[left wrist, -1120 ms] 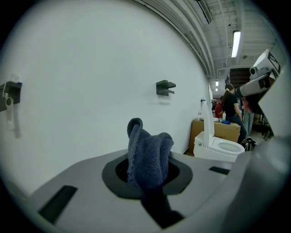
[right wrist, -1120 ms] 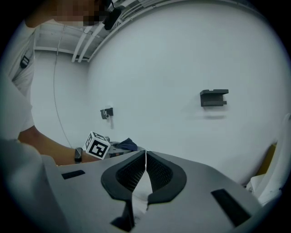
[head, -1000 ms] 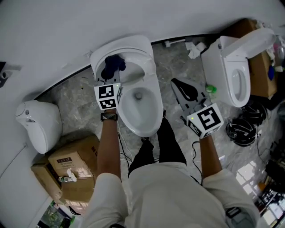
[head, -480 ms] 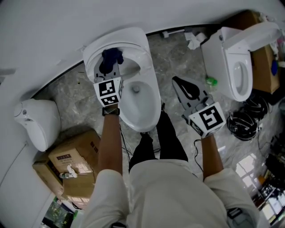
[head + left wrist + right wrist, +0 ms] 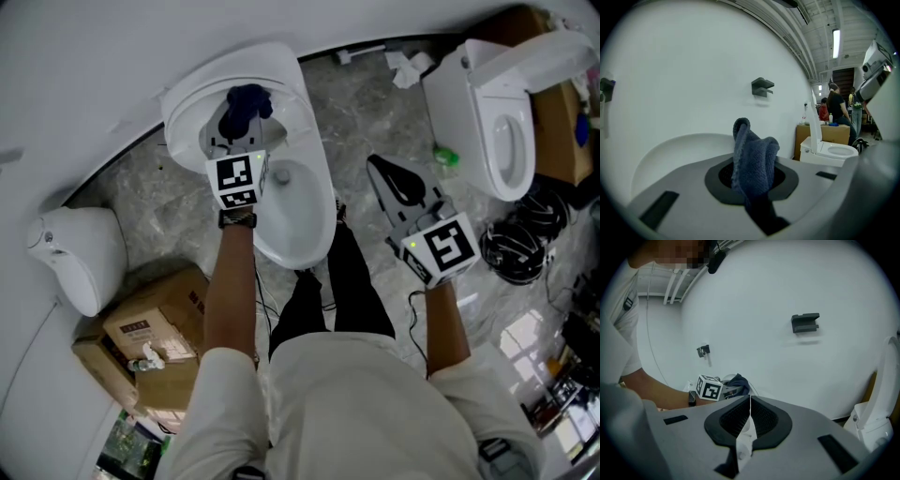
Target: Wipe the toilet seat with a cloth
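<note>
A white toilet [image 5: 281, 239] stands against the wall, its lid raised and its seat [image 5: 314, 141] showing as a pale ring. My left gripper [image 5: 236, 120] is shut on a dark blue cloth [image 5: 246, 101] and holds it over the back of the seat by the raised lid. In the left gripper view the cloth [image 5: 752, 159] bunches up between the jaws. My right gripper [image 5: 386, 180] hangs shut and empty over the floor to the right of the bowl. The right gripper view shows its jaws [image 5: 749, 412] pressed together, and beyond them the left gripper's marker cube [image 5: 710, 388] with the cloth [image 5: 738, 380].
A second toilet [image 5: 492, 122] with raised lid stands at the right. A white tank piece [image 5: 75, 258] and cardboard boxes [image 5: 155, 342] lie at the left. Coiled black cable [image 5: 516, 253] and crumpled paper [image 5: 405, 67] lie on the marble floor. People stand far off [image 5: 839, 108].
My left gripper has carried the cloth further toward the back of the seat. The right gripper has sunk a little beside the bowl and stays shut.
</note>
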The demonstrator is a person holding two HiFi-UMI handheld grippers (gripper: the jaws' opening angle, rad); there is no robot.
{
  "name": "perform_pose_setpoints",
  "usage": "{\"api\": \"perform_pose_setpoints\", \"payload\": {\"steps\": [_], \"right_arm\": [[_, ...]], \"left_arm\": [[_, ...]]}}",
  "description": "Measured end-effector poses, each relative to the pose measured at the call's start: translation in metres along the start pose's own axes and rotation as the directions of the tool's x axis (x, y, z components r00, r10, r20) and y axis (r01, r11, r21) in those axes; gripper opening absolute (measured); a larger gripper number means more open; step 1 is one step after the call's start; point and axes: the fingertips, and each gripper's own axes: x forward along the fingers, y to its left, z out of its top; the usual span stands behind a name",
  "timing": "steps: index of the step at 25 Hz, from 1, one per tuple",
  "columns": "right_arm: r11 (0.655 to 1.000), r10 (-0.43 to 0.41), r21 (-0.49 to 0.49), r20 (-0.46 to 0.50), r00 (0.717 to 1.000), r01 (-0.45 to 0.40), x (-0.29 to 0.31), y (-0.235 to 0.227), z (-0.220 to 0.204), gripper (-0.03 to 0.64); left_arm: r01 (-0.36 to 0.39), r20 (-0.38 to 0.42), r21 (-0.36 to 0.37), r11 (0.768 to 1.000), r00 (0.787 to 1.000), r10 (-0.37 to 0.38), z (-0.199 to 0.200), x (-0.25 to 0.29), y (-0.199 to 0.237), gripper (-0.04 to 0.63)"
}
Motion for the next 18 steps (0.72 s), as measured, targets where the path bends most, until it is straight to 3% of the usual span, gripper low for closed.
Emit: {"api": "perform_pose_setpoints", "payload": {"steps": [6,9,14,18], "right_arm": [[0.999,-0.014,0.035,0.002,1.0,0.014,0.001,-0.009,-0.014,0.029],[0.998,-0.026,0.058,0.009,1.0,0.026,0.005,-0.013,-0.024,0.029],[0.994,-0.046,0.101,0.011,0.999,0.045,0.003,-0.015,-0.039,0.029],[0.993,-0.049,0.112,-0.002,0.999,0.049,-0.003,-0.015,-0.054,0.029]], "left_arm": [[0.007,-0.005,0.04,0.999,1.0,-0.007,-0.012,0.009,-0.021,0.054],[0.06,-0.062,0.089,0.994,0.997,-0.055,-0.025,0.016,-0.037,0.054],[0.075,-0.135,0.077,0.994,0.989,-0.064,-0.044,0.025,-0.054,0.052],[0.056,-0.146,0.08,0.995,0.988,-0.044,-0.051,0.027,-0.059,0.052]]}}
